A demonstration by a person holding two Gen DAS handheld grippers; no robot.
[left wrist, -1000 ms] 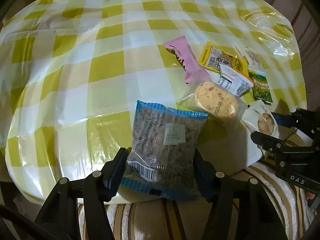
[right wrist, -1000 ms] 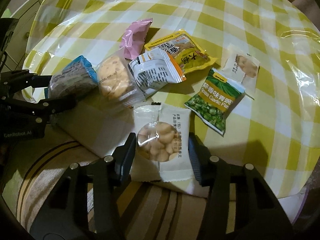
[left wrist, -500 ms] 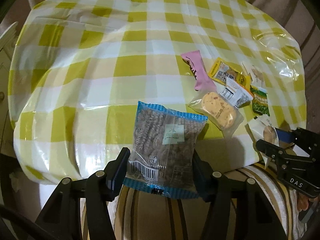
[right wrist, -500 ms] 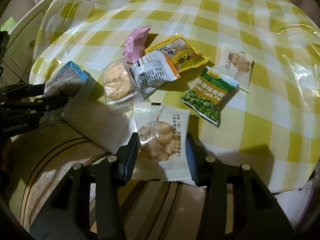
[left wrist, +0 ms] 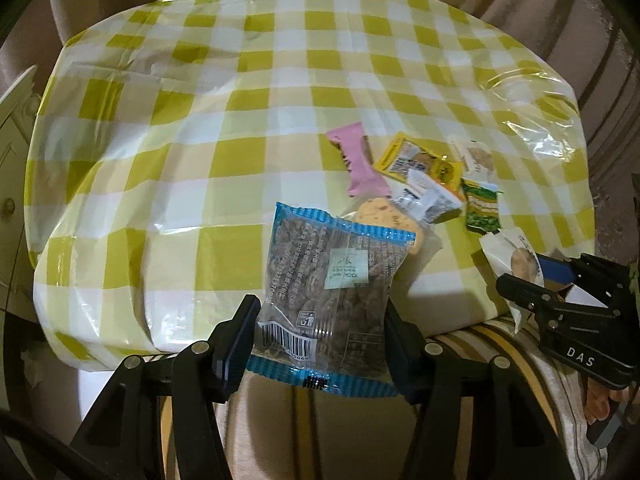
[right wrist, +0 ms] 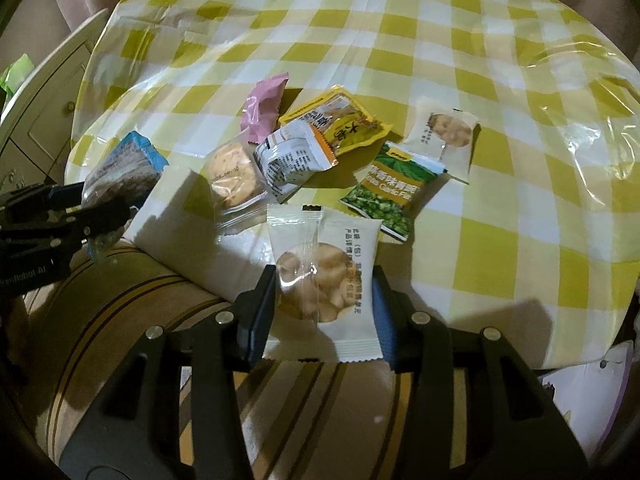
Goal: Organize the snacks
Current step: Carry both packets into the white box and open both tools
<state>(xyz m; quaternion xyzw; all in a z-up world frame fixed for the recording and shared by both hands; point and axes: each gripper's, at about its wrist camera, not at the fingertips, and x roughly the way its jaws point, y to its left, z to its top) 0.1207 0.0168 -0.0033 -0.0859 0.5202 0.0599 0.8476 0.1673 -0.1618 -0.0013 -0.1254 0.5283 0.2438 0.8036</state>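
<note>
My left gripper is shut on a blue-edged clear packet of brown snacks, held above the table's near edge; it also shows in the right wrist view. My right gripper is shut on a white packet with a window of pale nuts, also lifted off the table. On the yellow checked tablecloth lie a pink packet, a yellow packet, a white-and-orange packet, a round cookie in clear wrap, a green pea packet and a second white nut packet.
A striped cushion or clothed lap lies below both grippers at the table's near edge. A white cabinet stands left of the table. Beige curtains hang behind. Loose clear plastic covers the table's right side.
Both grippers have pulled back and up from the table with their packets; the table and the snack pile now look smaller and farther. The loose snacks have not moved.
</note>
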